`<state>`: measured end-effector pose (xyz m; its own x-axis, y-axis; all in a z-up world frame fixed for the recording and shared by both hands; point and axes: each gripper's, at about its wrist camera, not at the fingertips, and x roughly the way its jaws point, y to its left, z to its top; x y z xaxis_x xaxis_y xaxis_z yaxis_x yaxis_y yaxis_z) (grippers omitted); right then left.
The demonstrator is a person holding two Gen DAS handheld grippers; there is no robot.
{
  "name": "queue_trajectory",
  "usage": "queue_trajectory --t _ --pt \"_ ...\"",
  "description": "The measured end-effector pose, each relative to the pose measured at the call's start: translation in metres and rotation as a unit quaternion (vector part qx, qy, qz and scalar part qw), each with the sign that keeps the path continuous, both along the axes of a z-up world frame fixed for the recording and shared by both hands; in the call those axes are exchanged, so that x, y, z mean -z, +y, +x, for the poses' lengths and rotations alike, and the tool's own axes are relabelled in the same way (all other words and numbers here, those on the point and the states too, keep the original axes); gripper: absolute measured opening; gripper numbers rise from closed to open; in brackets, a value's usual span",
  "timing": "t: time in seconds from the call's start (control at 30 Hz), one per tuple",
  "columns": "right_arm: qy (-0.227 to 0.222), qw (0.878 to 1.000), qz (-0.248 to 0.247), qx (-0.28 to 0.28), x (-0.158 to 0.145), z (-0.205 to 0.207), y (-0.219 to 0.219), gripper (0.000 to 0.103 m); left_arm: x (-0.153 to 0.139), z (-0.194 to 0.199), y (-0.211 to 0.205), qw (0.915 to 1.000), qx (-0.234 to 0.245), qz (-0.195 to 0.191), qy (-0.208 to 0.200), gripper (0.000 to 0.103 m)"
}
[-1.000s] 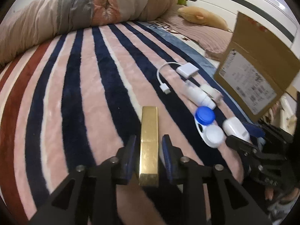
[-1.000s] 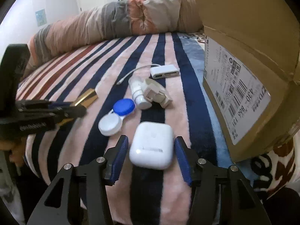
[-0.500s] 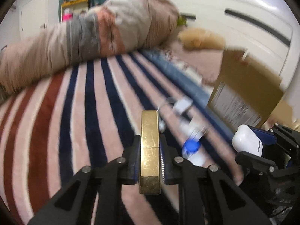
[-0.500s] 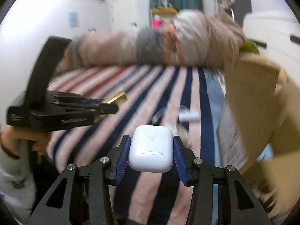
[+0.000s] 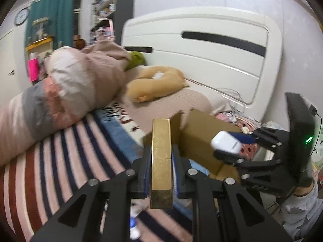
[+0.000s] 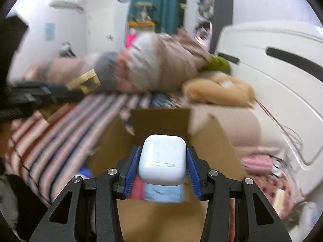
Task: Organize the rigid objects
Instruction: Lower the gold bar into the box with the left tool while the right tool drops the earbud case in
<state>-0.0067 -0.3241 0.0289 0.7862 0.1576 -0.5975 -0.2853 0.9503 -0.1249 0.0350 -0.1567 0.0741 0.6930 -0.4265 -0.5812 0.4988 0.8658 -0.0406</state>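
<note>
Standing on edge, a gold bar (image 5: 161,161) is clamped between the blue pads of the left gripper (image 5: 161,173), its far end jutting past the fingertips above a striped blanket (image 5: 60,161). To its right, the right gripper (image 6: 162,167) squeezes a white earbud case (image 6: 162,159) over an open cardboard box (image 6: 161,121) beside the bed's white headboard (image 5: 201,50).

- The cardboard box (image 6: 161,121) stands on the bed (image 5: 66,151), at its right side, near the headboard (image 5: 201,56).
- The rolled duvet (image 5: 66,92) lies far left.
- The plush pillow (image 5: 157,84) lies between duvet and headboard, beyond the box.
</note>
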Motion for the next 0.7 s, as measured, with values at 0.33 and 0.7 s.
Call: queue_trajectory --t 0.33,0.7 --pt "0.003 0.999 -0.035 -0.001 0.031 0.01 -0.02 0.042 0.034 0.038 -0.08 0.996 0.029 0.062 0.058 0.015" --pt "-0.006 0.999 -0.015 -0.033 0.033 0.015 -0.027 0.05 0.059 0.072 -0.093 0.9916 0.003 0.105 0.074 0.015"
